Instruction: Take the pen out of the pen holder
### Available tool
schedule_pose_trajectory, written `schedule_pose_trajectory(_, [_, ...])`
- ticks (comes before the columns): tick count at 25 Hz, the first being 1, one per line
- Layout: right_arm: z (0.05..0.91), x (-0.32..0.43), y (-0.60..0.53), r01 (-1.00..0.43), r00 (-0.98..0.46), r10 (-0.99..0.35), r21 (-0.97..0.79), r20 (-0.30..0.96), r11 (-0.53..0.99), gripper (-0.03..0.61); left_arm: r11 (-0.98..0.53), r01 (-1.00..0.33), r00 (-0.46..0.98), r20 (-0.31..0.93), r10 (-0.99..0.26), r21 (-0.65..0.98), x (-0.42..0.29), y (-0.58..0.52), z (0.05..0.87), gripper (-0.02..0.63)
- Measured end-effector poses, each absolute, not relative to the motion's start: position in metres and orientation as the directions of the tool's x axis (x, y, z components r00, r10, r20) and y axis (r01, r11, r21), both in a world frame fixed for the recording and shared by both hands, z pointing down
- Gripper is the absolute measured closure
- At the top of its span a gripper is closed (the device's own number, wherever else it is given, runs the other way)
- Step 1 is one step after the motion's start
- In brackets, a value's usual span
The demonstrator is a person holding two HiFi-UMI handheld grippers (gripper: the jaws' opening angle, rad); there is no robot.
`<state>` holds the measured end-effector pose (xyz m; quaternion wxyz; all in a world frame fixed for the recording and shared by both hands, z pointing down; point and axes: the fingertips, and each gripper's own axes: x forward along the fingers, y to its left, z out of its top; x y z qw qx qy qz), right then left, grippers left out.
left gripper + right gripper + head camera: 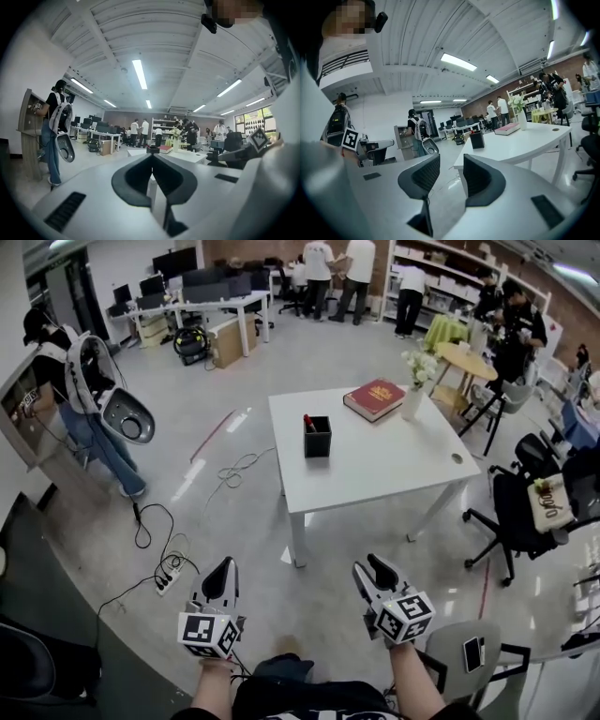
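Note:
A black pen holder (317,438) stands on the left part of the white table (394,474), with a red-tipped pen (307,421) sticking out of it. Both grippers are low in the head view, well short of the table over the floor. My left gripper (223,570) has its jaws together with nothing between them; in the left gripper view (152,159) the holder (153,149) is small and far ahead. My right gripper (375,570) stands open and empty; in the right gripper view (451,164) the holder (476,139) sits ahead on the table's near corner.
A red book (374,398) and a vase of flowers (413,399) stand at the table's far side. Cables and a power strip (167,579) lie on the floor to the left. A black office chair (525,512) is right of the table. A person with a backpack (75,390) stands far left.

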<state>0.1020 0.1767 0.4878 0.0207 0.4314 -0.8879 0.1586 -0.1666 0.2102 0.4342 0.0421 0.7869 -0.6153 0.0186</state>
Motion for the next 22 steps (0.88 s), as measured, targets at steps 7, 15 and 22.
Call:
schedule_pose_trajectory(7, [0.487, 0.087, 0.143, -0.788, -0.606, -0.776, -0.266, 0.172, 0.556, 0.426, -0.27, -0.961, 0.274, 0.069, -0.959, 0.062, -0.181, 0.159, 0.429, 0.611])
schedule_pose_trajectory(15, [0.495, 0.084, 0.109, -0.811, -0.575, -0.796, -0.261, 0.191, 0.523, 0.426, -0.316, -0.945, 0.321, 0.07, -0.944, 0.083, -0.181, 0.114, 0.436, 0.611])
schedule_pose_trajectory(22, [0.499, 0.076, 0.083, -0.829, -0.549, -0.814, -0.25, 0.192, 0.5, 0.426, -0.349, -0.932, 0.357, 0.085, -0.93, 0.098, -0.189, 0.088, 0.452, 0.611])
